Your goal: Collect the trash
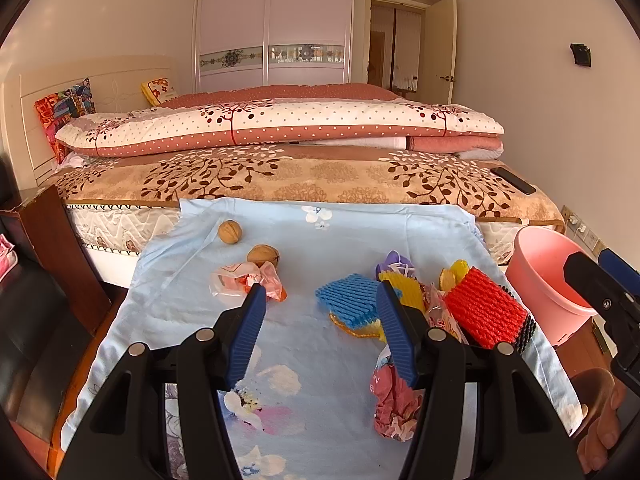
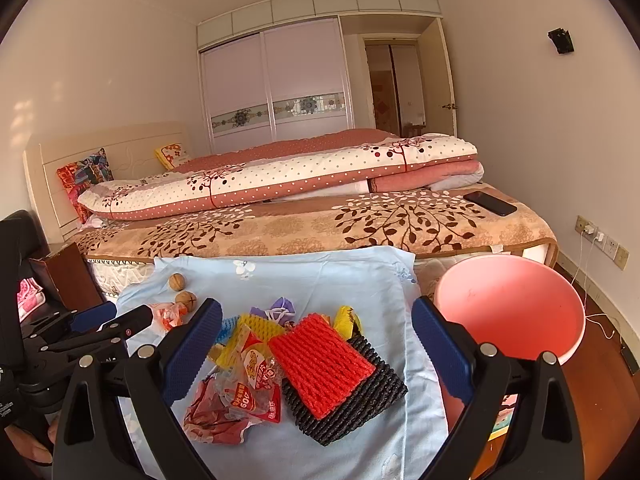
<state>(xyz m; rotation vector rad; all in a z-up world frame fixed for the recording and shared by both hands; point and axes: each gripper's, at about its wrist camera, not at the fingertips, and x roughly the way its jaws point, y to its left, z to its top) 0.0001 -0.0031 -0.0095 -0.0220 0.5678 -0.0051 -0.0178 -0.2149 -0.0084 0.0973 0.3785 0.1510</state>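
nearest, the left claw [image 1: 320, 300] hangs released over bare blue cloth [image 1: 312, 360], a crumpled red wrapper [image 1: 394, 404] touching its right finger and a pink bag [image 1: 244, 282] at its left fingertip. the right claw [image 2: 316, 316] is released too, wide above the trash pile: clear wrapper [image 2: 252, 384], red net [image 2: 320, 364] lying on a black net [image 2: 352, 400]. the pink bin [image 2: 508, 312] stands just off the cloth's right edge. two walnuts [image 1: 244, 244] lie farther back, toward the bed [image 1: 304, 176]. only the right view shows the bin's inside.
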